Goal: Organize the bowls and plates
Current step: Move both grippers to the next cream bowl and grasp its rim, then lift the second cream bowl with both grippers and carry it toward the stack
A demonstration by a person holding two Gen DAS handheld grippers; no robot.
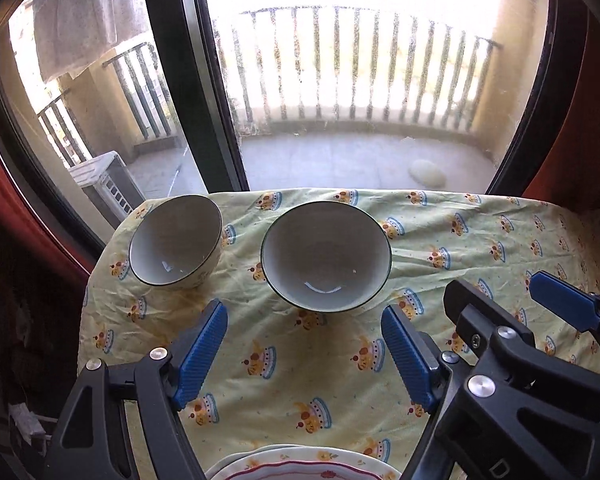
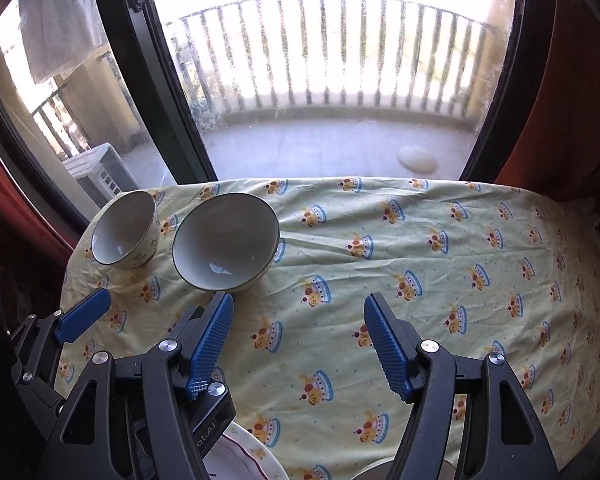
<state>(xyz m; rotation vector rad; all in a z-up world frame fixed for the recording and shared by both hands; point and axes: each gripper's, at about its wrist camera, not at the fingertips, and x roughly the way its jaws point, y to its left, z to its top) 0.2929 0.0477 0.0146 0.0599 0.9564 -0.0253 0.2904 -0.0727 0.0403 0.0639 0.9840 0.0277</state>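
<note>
Both grippers (image 1: 304,354) (image 2: 298,344) agape; bowls (image 1: 326,256) apart, seemingly empty.

Both tools share one build. The left gripper (image 1: 304,356) has a matte black plastic frame with triangular cut-outs in its angled arms, joined by round silver screws. Each of its fingers carries a long blue pad (image 1: 410,358) with fine ridges across the face. The right gripper (image 2: 300,344) looks the same: black arms, silver screw heads, ribbed blue pads (image 2: 388,346). A small patch of pale mesh tape sits at the lower end of its left pad. At 7 o'clock in the right wrist view, white lettering ending in "ot.AI" marks a black block.
</note>
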